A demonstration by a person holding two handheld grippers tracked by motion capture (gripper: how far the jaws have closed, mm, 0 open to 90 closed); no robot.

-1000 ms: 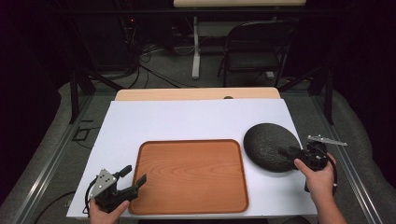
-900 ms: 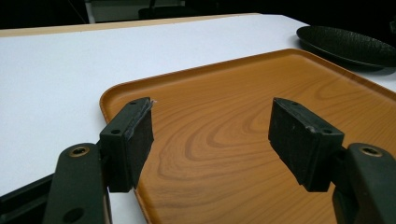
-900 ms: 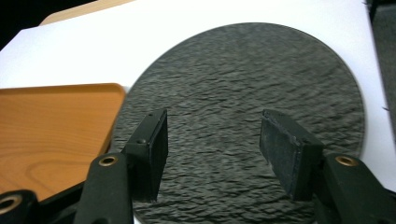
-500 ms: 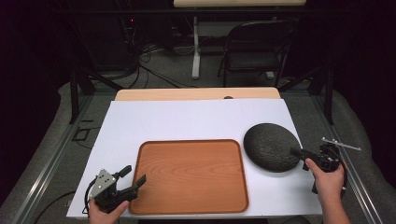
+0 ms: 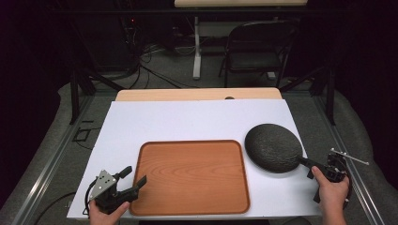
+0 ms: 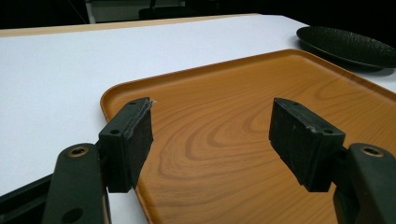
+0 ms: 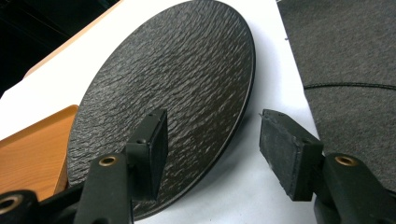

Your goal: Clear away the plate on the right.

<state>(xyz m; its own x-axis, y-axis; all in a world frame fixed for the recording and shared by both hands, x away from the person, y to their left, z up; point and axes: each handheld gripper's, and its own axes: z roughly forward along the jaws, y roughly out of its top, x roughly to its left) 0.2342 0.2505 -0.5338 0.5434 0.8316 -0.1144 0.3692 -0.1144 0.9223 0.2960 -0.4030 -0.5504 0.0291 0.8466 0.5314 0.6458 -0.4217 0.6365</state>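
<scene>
On a white-topped bench (image 5: 187, 119), a wooden tray (image 5: 192, 176) lies near the front edge, with a dark, rough-textured round plate (image 5: 273, 146) just beside its right side. The right hand-held gripper (image 5: 307, 165) sits at the plate's near right rim, jaws spread apart and grasping nothing; in the right gripper view, one pad (image 7: 156, 149) is over the plate's (image 7: 173, 93) surface and the other lies off its rim, above the white sheet. The left hand-held gripper (image 5: 133, 180) rests at the tray's front left corner, also released, its jaws straddling the tray's (image 6: 243, 130) edge. The plate looks shallow and low to the surface, so a bite on the rim alone could slip, letting the plate tilt, scrape the bench or knock the tray's raised lip.
</scene>
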